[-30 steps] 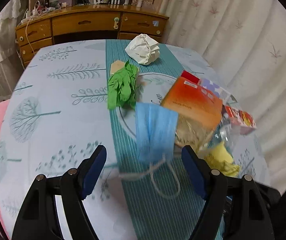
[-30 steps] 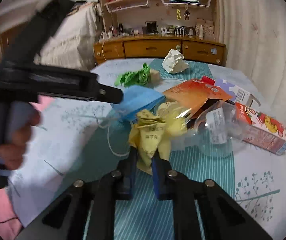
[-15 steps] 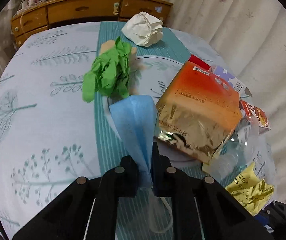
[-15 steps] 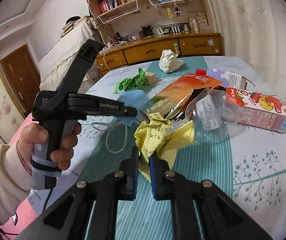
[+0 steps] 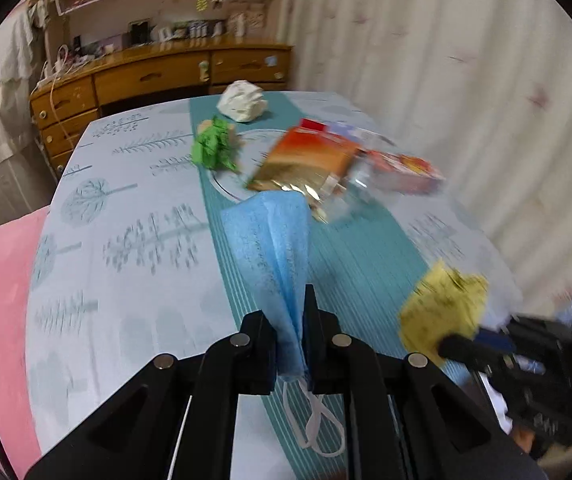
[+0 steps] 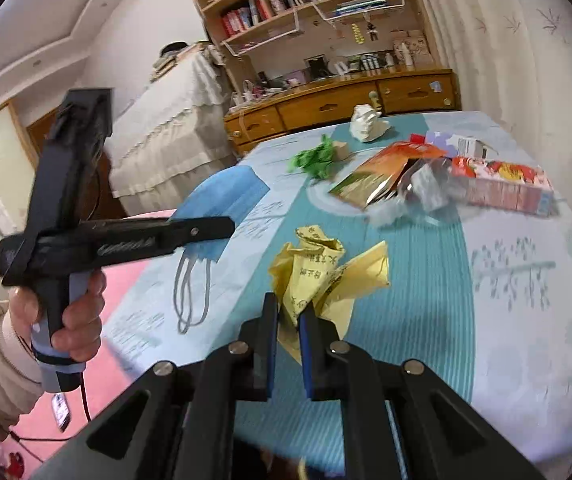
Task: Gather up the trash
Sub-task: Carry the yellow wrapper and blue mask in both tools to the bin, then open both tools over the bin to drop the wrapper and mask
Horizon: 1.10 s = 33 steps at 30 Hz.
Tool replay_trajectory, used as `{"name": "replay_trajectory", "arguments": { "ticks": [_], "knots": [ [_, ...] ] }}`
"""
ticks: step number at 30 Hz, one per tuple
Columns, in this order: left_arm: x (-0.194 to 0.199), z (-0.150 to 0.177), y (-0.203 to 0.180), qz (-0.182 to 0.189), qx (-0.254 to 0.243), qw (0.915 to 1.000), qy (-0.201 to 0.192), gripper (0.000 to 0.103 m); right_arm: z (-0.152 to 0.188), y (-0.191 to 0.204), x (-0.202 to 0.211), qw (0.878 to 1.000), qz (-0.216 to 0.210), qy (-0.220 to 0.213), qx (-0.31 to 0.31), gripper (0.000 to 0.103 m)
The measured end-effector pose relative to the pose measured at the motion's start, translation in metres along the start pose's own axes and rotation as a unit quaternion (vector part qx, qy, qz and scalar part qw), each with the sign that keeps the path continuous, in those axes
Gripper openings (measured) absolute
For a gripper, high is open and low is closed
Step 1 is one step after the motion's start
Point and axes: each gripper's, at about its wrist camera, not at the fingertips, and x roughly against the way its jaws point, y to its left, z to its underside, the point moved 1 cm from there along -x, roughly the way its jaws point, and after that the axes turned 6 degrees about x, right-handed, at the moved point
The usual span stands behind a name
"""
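Left wrist: left hand-held gripper clamped on pleated blue face mask.
Right hand-held gripper pinches crumpled yellow paper wrapper; both lifted, next needs a bin, unseen.

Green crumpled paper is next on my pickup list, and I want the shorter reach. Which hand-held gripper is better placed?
Neither is free: left hand-held gripper grips the blue mask, right hand-held gripper the yellow wrapper. After unloading, probably left; green crumpled paper lies on its side.
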Motion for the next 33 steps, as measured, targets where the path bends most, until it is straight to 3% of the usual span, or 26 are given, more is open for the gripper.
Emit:
{"name": "replay_trajectory", "arguments": {
  "ticks": [6,10,14,20,26,30,33],
  "knots": [
    [0.046,0.079,-0.026,0.017,-0.017,0.9996,-0.014,0.008,0.045,0.026,0.039,0.999,-0.017,0.021,0.019,0.01],
    [0.046,0.137,-0.045,0.018,-0.045,0.9988,-0.003,0.008,0.084,0.039,0.052,0.997,-0.013,0.064,0.04,0.01],
    [0.035,0.176,-0.059,0.024,-0.061,0.9977,0.02,0.008,0.121,0.038,0.049,0.994,-0.017,0.107,0.022,0.01],
    [-0.007,0.22,-0.063,0.015,-0.057,0.9949,0.081,0.008,0.172,0.027,0.018,0.983,-0.016,0.184,-0.01,0.01],
    [-0.068,0.256,-0.052,0.011,-0.033,0.9892,0.142,0.008,0.221,-0.018,-0.041,0.964,0.005,0.252,-0.085,0.01],
    [-0.12,0.28,-0.04,-0.004,-0.01,0.9819,0.189,0.008,0.252,-0.046,-0.084,0.947,0.01,0.289,-0.143,0.01],
    [-0.155,0.293,-0.037,-0.019,-0.011,0.9763,0.215,0.008,0.267,-0.065,-0.111,0.94,0.028,0.299,-0.16,0.01]
  ]
}}
